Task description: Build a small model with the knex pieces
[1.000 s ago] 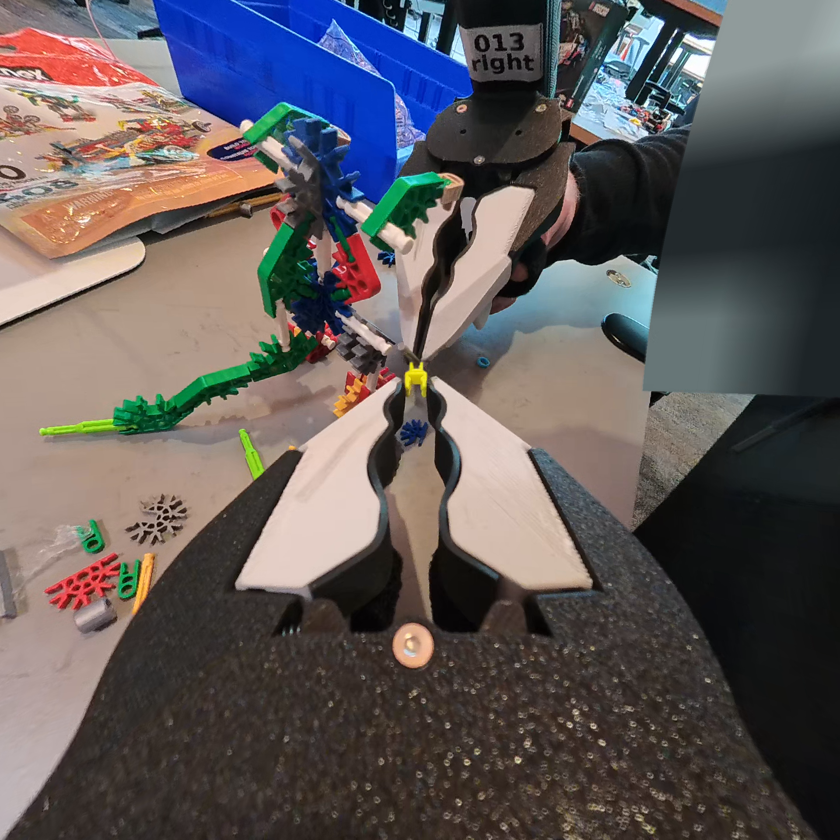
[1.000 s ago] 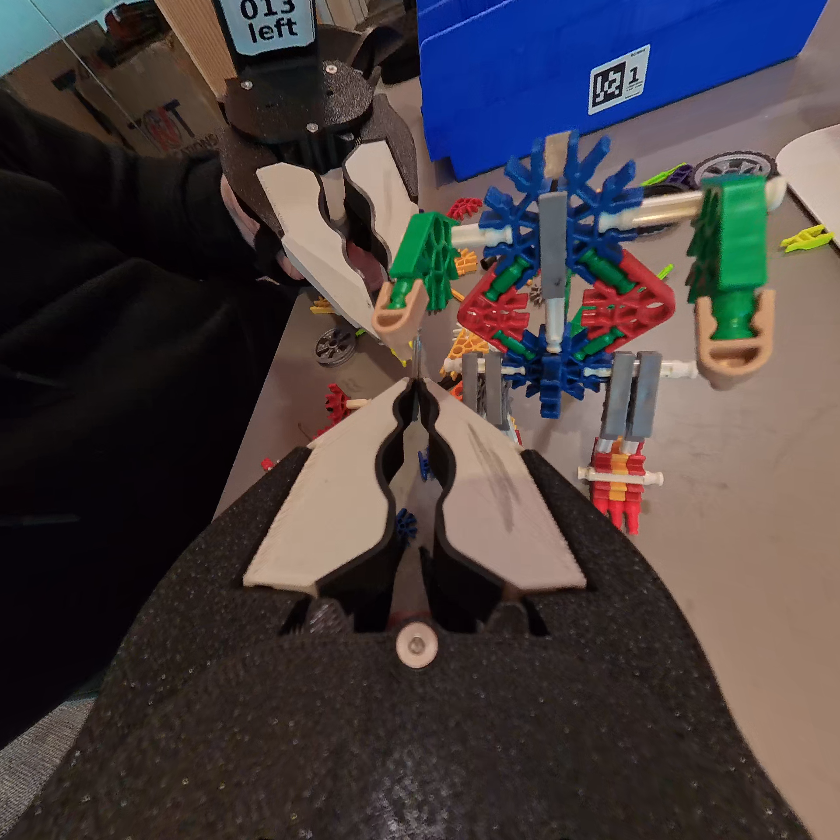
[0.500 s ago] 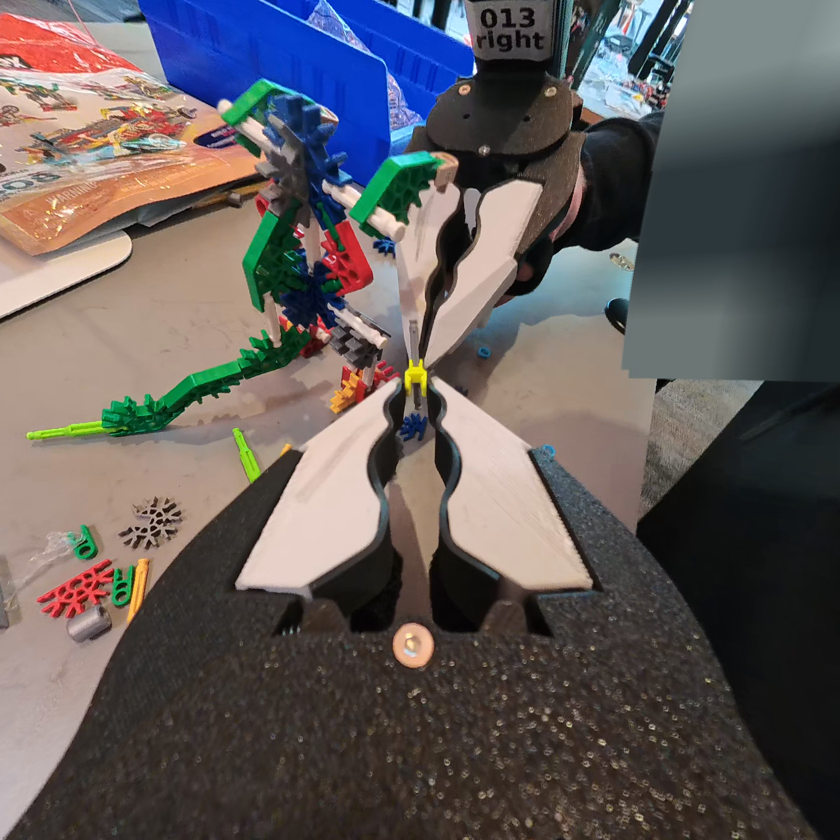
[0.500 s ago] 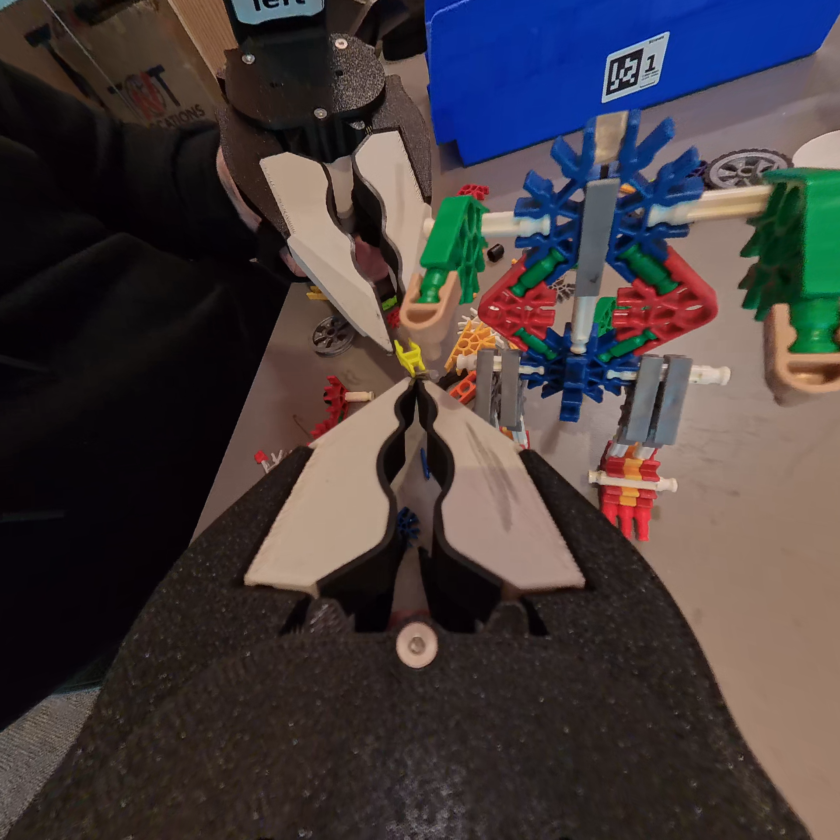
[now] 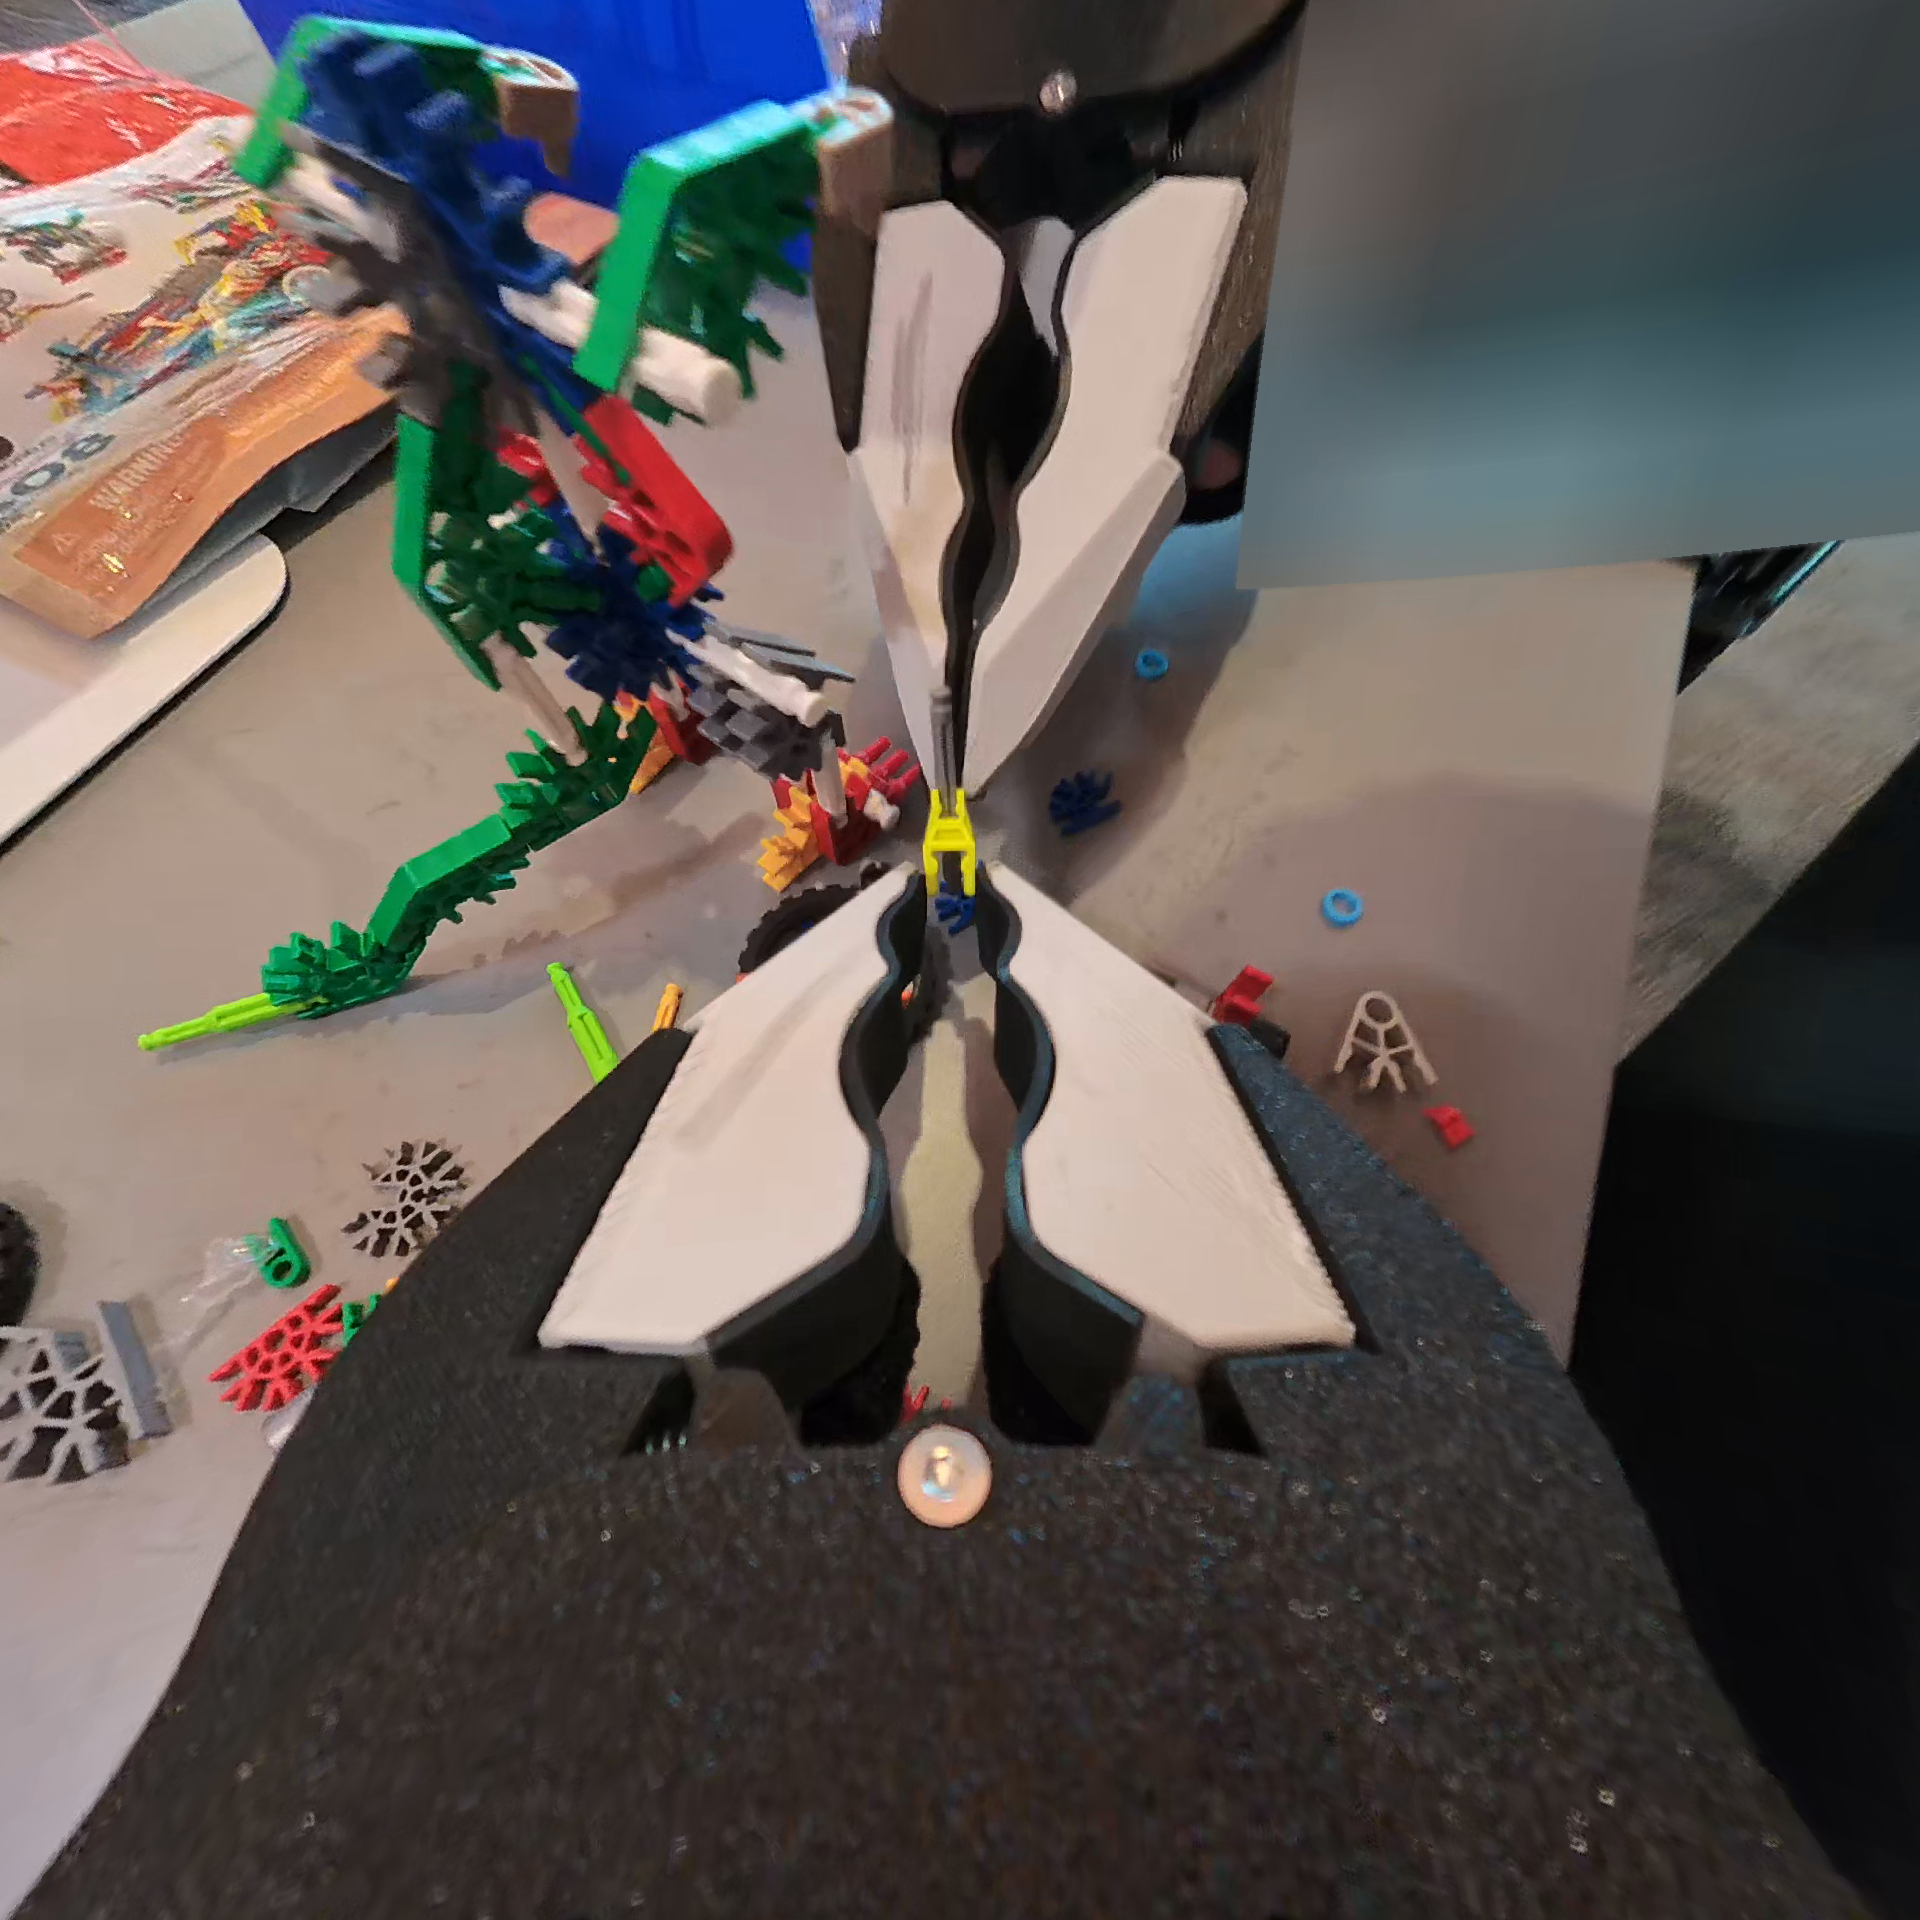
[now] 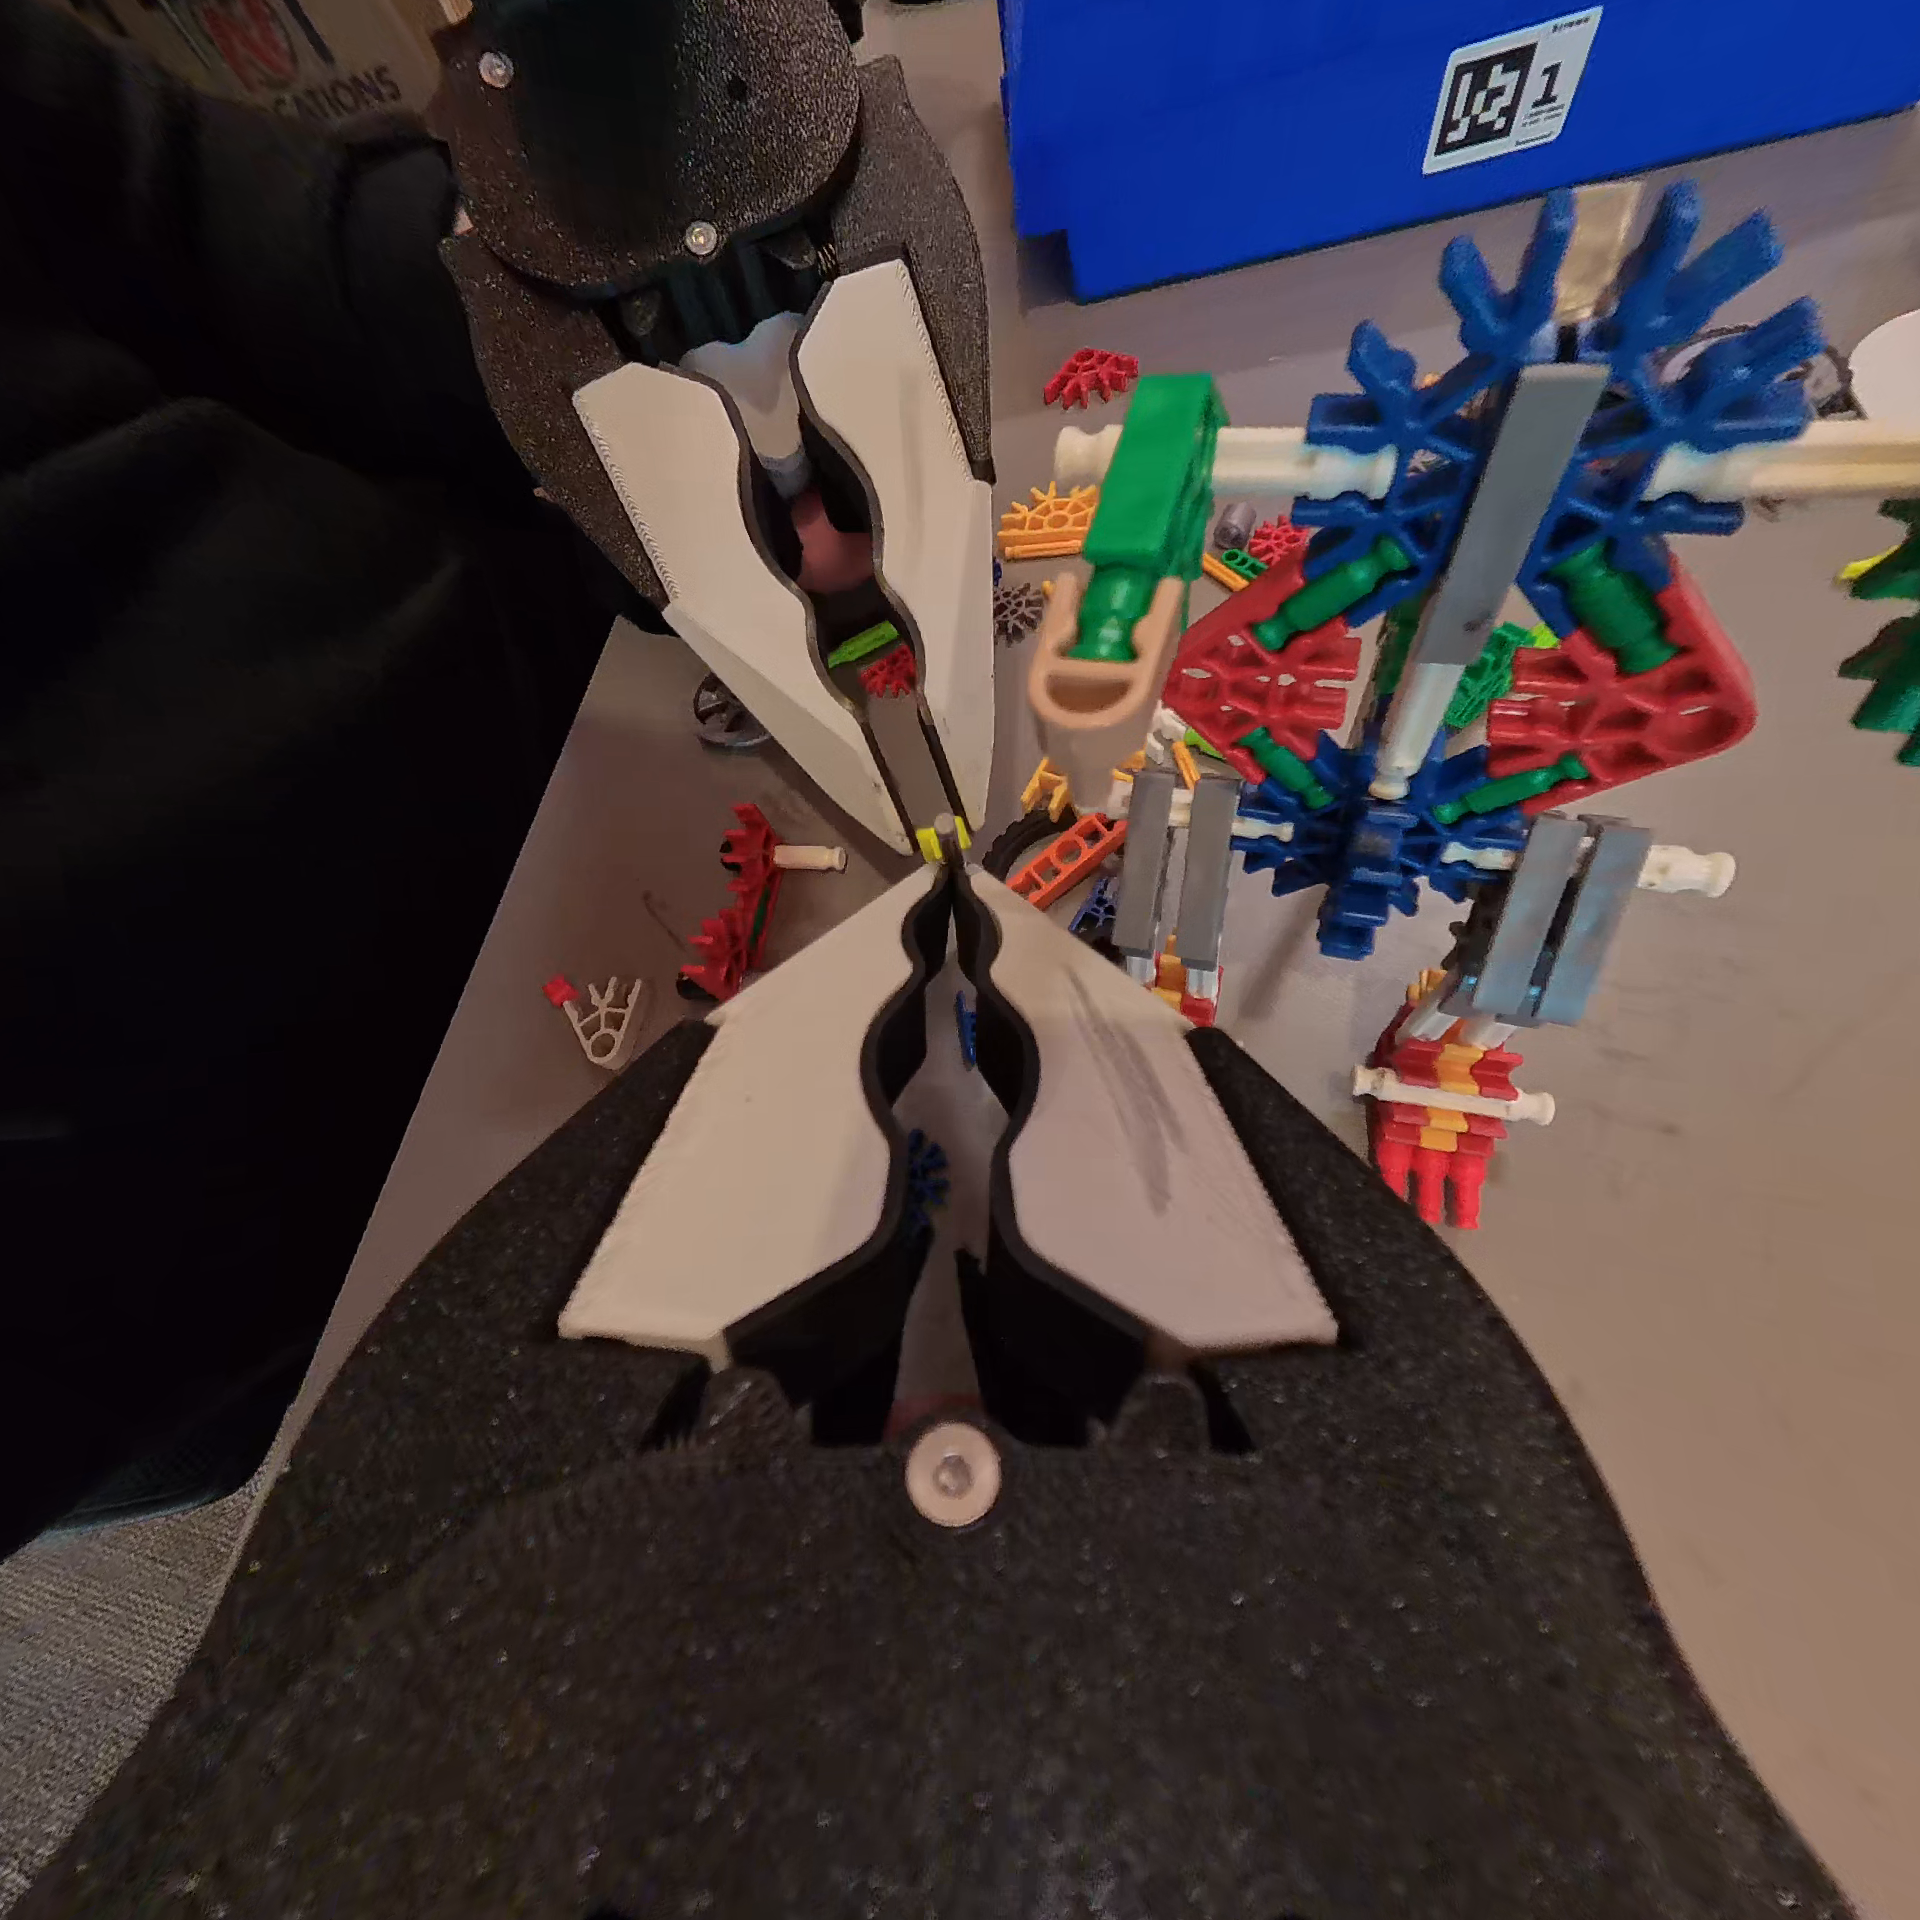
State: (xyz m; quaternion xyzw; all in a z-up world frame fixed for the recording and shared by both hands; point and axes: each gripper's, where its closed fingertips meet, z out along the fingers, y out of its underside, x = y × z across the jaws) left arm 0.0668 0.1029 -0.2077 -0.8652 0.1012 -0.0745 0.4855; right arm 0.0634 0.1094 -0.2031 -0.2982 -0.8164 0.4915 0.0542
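Observation:
My left gripper [image 5: 948, 883] is shut on a small yellow clip connector [image 5: 948, 840] that sticks out past its tips. My right gripper [image 5: 951, 764] faces it from above and is shut on a thin grey rod [image 5: 940, 732]. The rod's end meets the clip's open end. In the right wrist view my right gripper [image 6: 951, 883] is tip to tip with the left gripper [image 6: 928, 831], with the yellow clip [image 6: 932, 837] between them. A colourful construction-toy figure [image 5: 540, 499] stands on the table just beside them; it also shows in the right wrist view [image 6: 1455, 675].
A blue bin [image 6: 1247, 125] stands behind the figure. A printed bag [image 5: 135, 343] lies at the far left. Several loose toy pieces [image 5: 281, 1361] and small blue rings [image 5: 1340, 906] lie scattered on the grey table [image 5: 1403, 790]. The table edge [image 6: 488, 914] runs close by, with a dark sleeve beyond it. Both grippers' tips are close together, under 4 cm apart.
The two grippers have come closer together. The grey rod's end, apart from the yellow clip before, now meets it. Both cameras sit nearer the figure.

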